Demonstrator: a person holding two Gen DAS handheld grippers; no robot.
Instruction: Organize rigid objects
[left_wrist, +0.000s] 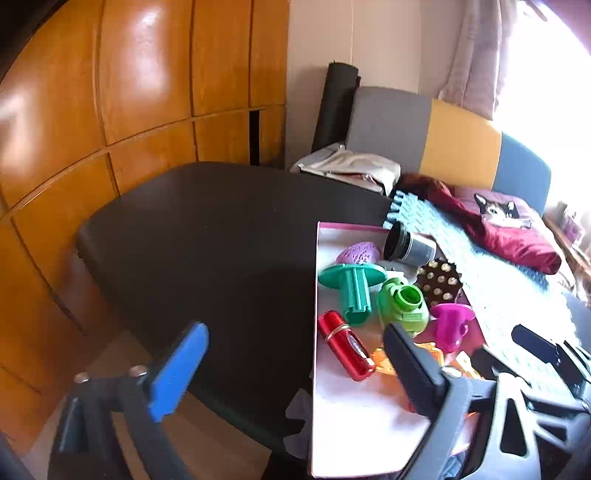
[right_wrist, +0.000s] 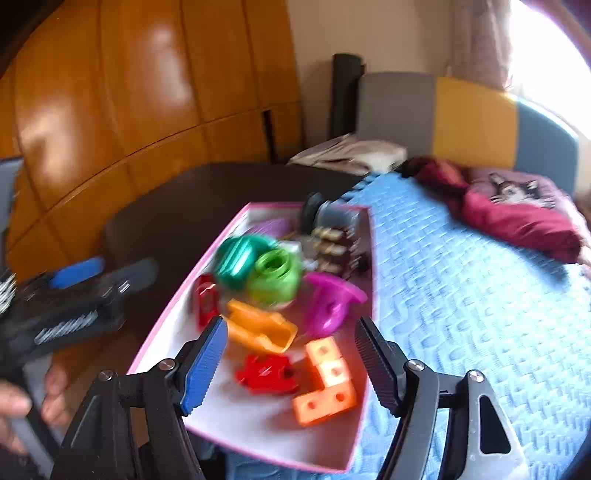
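The small rigid plastic pieces (right_wrist: 273, 280) all lie heaped in the shallow pink-rimmed white box (right_wrist: 162, 325), set across the dark tabletop (left_wrist: 207, 236) edge and the blue knitted bedspread (right_wrist: 461, 295). Left tongs (left_wrist: 295, 369) and right tongs (right_wrist: 291, 365) gape empty; sorting looks nearly done.

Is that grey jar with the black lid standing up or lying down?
Lying down. The grey jar rests on its side at the pink box's far end, black lid facing sideways.
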